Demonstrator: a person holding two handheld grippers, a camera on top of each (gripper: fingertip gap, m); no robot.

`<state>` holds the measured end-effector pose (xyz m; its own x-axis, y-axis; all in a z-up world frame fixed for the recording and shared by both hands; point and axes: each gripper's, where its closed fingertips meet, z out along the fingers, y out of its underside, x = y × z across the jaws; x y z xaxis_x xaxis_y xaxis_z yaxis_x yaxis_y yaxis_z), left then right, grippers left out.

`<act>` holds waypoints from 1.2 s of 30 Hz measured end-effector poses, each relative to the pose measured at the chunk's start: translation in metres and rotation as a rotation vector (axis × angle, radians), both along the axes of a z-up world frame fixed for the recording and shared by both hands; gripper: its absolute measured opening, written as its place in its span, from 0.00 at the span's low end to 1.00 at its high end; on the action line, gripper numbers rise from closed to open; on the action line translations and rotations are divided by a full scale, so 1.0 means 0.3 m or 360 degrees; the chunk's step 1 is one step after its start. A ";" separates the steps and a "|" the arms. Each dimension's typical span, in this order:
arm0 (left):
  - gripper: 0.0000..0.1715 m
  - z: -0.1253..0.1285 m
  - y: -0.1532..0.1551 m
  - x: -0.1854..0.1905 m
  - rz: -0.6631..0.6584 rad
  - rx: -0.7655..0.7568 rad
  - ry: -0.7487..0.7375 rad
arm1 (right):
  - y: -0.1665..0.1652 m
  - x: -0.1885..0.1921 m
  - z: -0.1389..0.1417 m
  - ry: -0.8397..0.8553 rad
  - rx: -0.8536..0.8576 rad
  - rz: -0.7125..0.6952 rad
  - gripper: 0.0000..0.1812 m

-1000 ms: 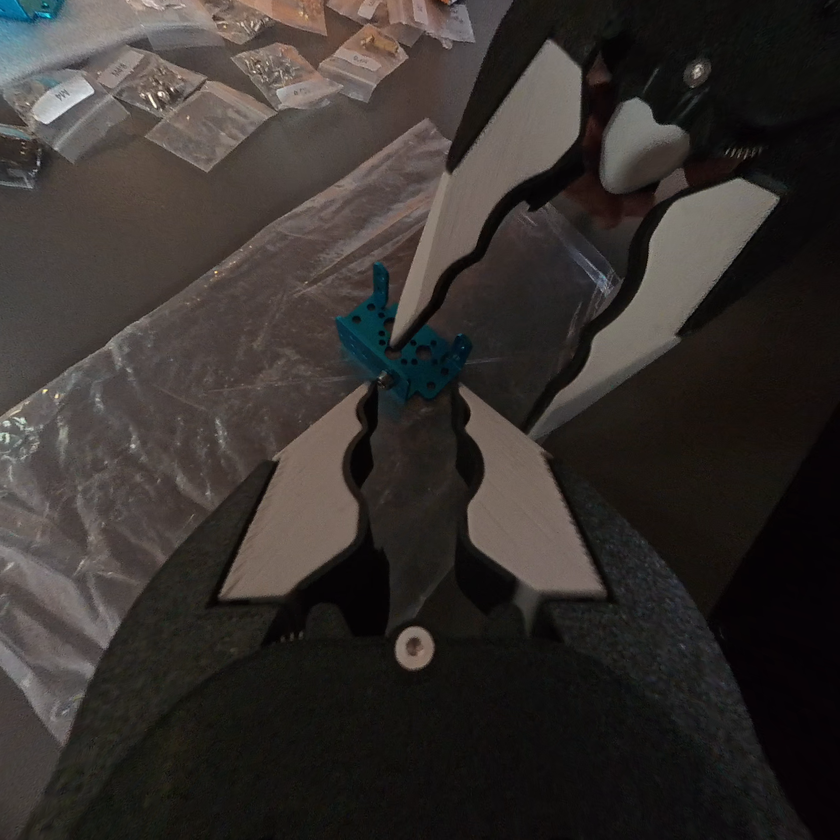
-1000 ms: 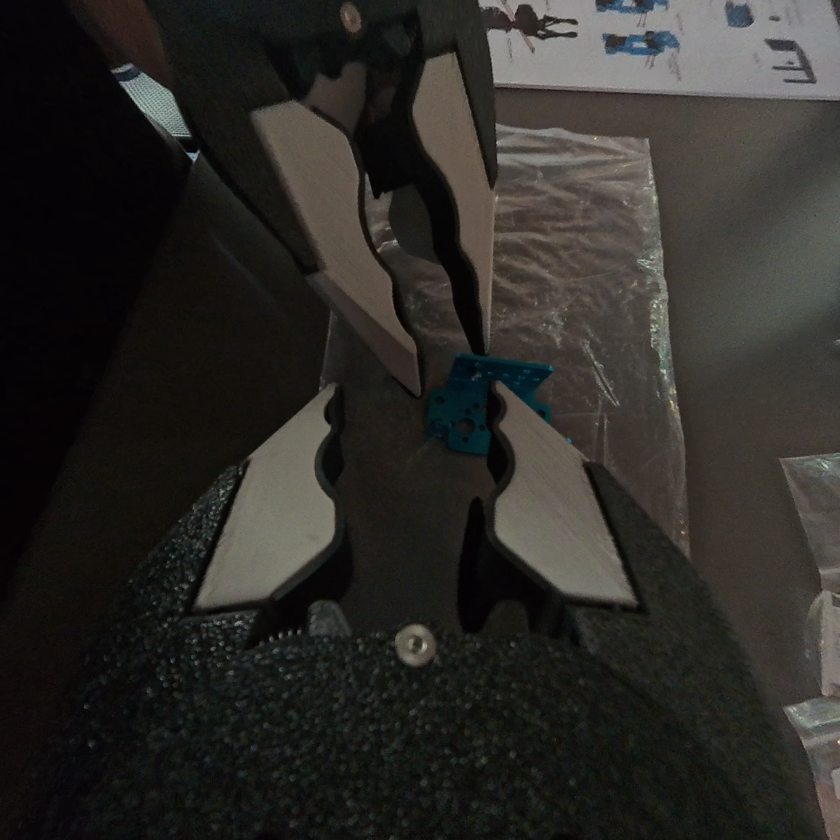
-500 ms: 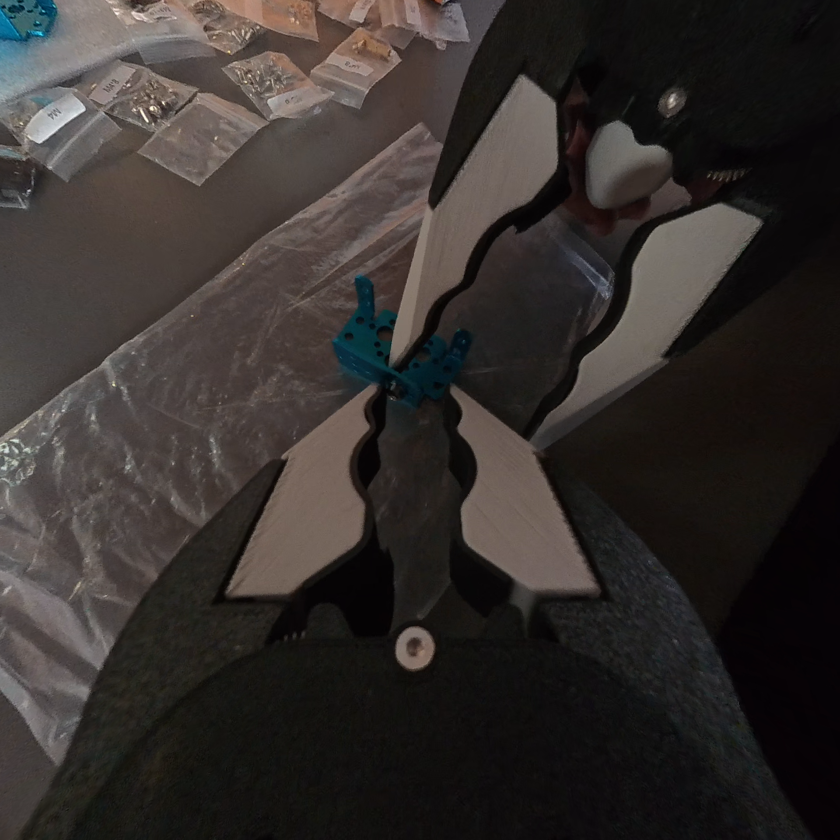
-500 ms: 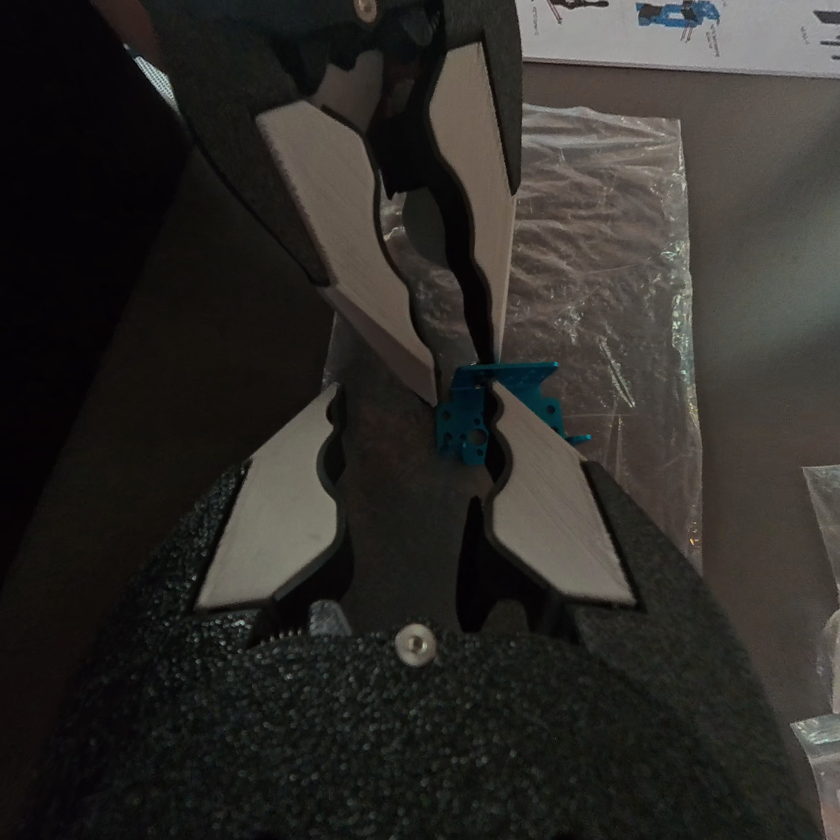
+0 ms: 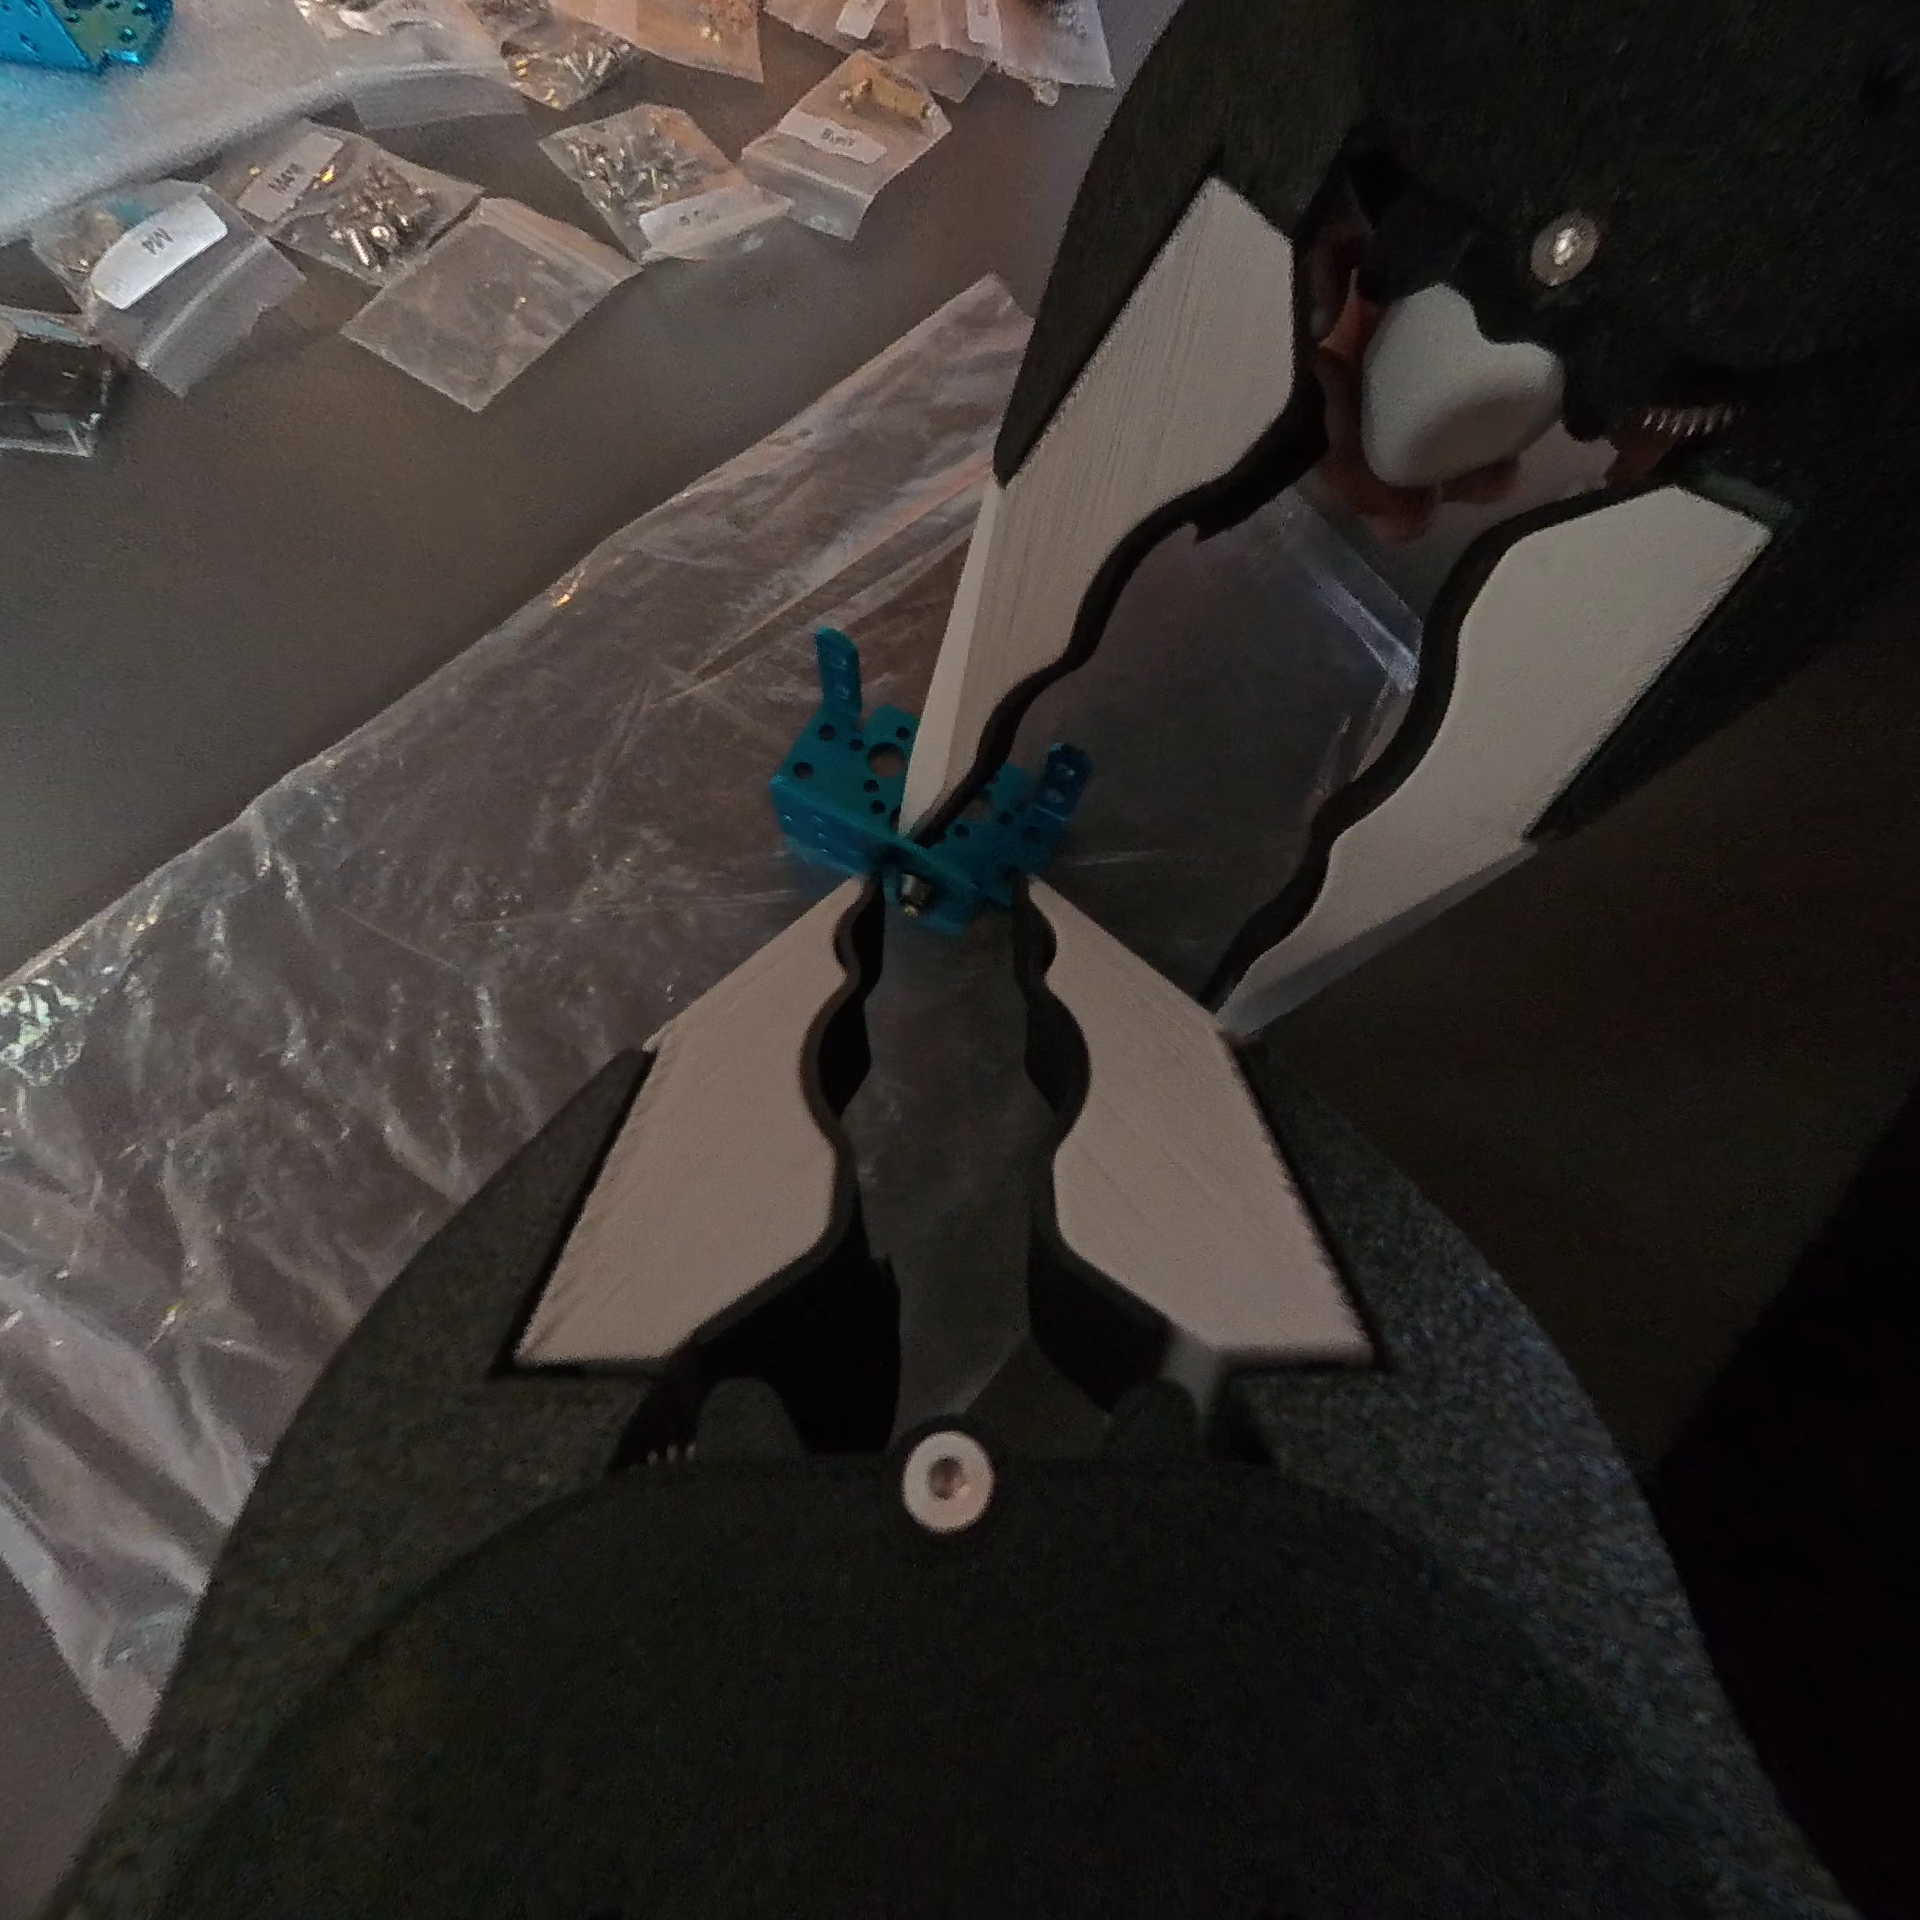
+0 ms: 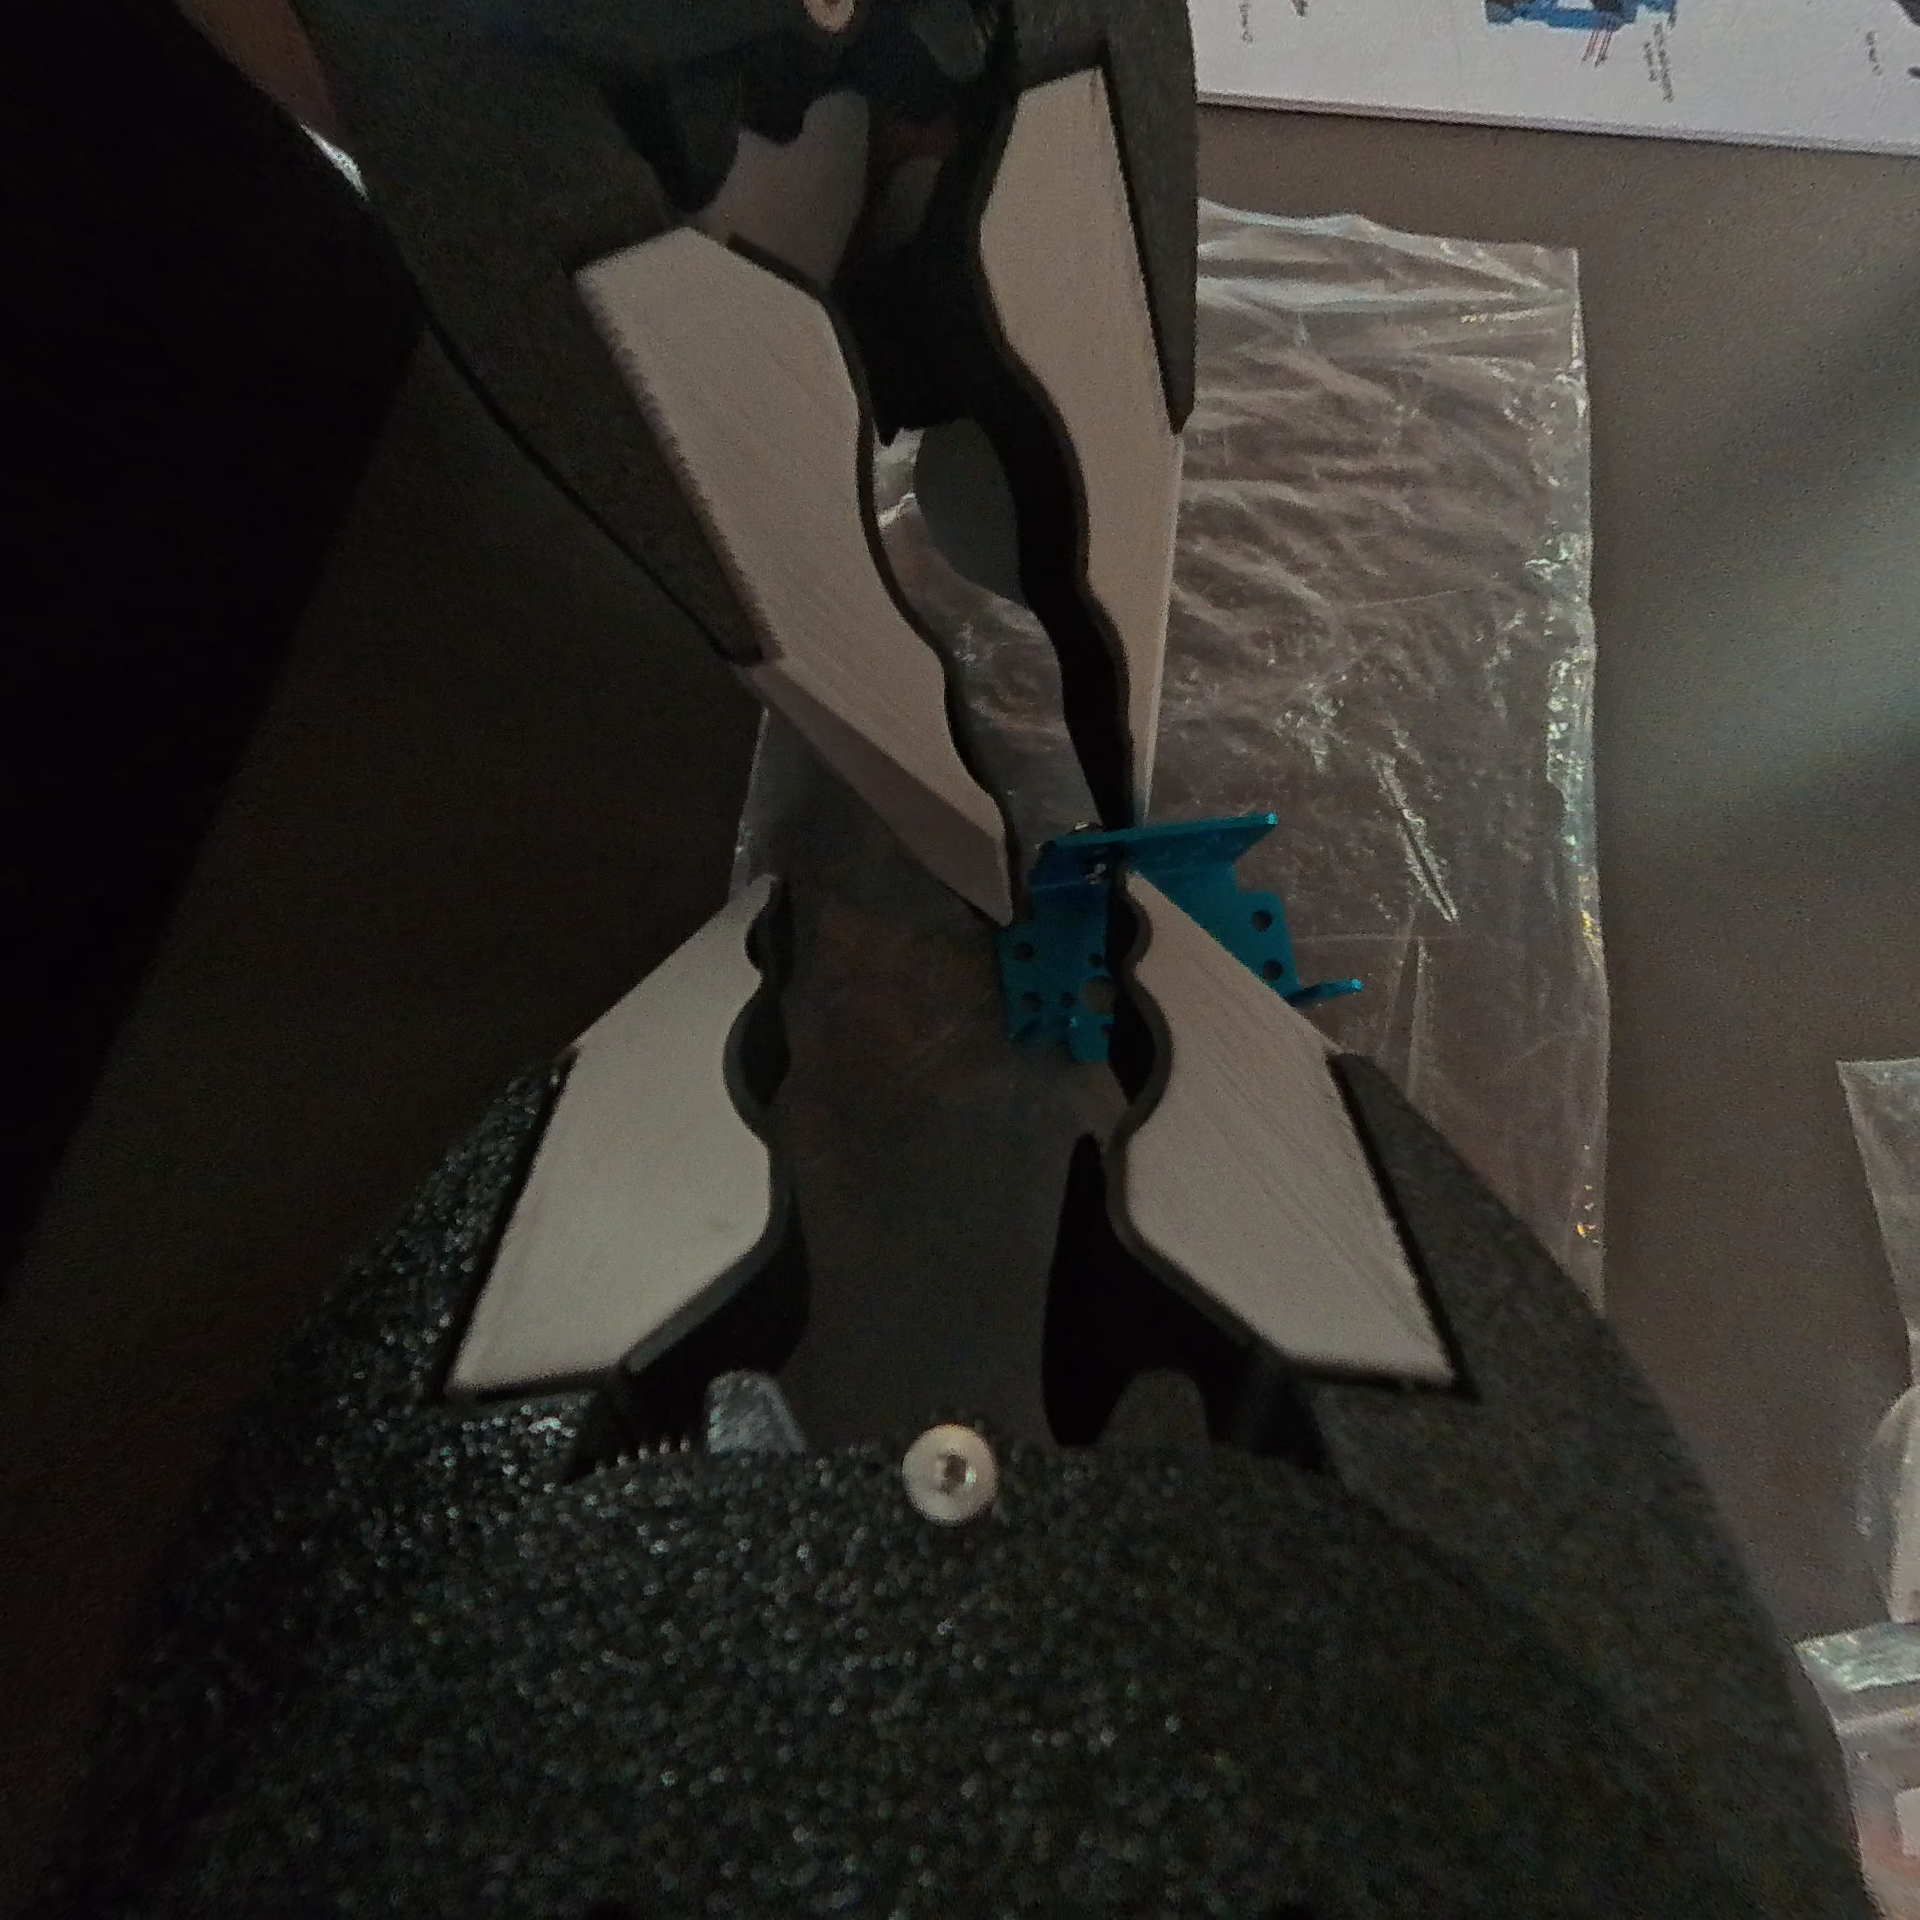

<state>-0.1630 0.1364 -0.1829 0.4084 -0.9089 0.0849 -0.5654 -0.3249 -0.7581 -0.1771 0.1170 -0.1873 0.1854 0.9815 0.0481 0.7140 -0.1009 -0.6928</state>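
A small blue perforated metal bracket (image 5: 831, 800) sits over a clear plastic bag on the dark table; it also shows in the right wrist view (image 6: 1049, 966). A small silver screw (image 5: 914, 896) sticks out of its near wall. My left gripper (image 5: 945, 899) has its tips closed on that near wall. My right gripper (image 6: 951, 894) faces it from the other side and is wide open. One of its fingers (image 5: 1039, 582) points down into the bracket and touches it; the other finger stands apart to the side.
The large clear plastic bag (image 5: 416, 935) lies flat under the bracket. Several small bags of screws (image 5: 665, 177) lie at the back, with a blue part on pale foam (image 5: 52, 42). A printed sheet (image 6: 1558, 62) lies beyond the bag. More small bags (image 6: 1881, 1195) lie at the right. Less than 4 cm separates the two grippers' tips. The blue part on pale foam (image 5: 52, 42) is about equally far from each gripper, around 30 cm.
My left gripper's tips have narrowed onto the bracket's near wall. The bracket has tipped and turned. The right gripper's finger has stayed in the bracket.
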 end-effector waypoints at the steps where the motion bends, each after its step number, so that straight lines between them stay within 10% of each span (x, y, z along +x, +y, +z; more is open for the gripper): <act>1: 0.14 -0.001 0.003 -0.002 0.0005 0.0002 0.0003 | 0.003 0.002 -0.004 -0.0003 -0.0008 -0.0008 0.34; 36: 0.08 -0.006 0.025 -0.015 0.0032 0.0138 0.0089 | 0.011 0.000 0.022 0.0047 -0.0003 -0.0058 0.35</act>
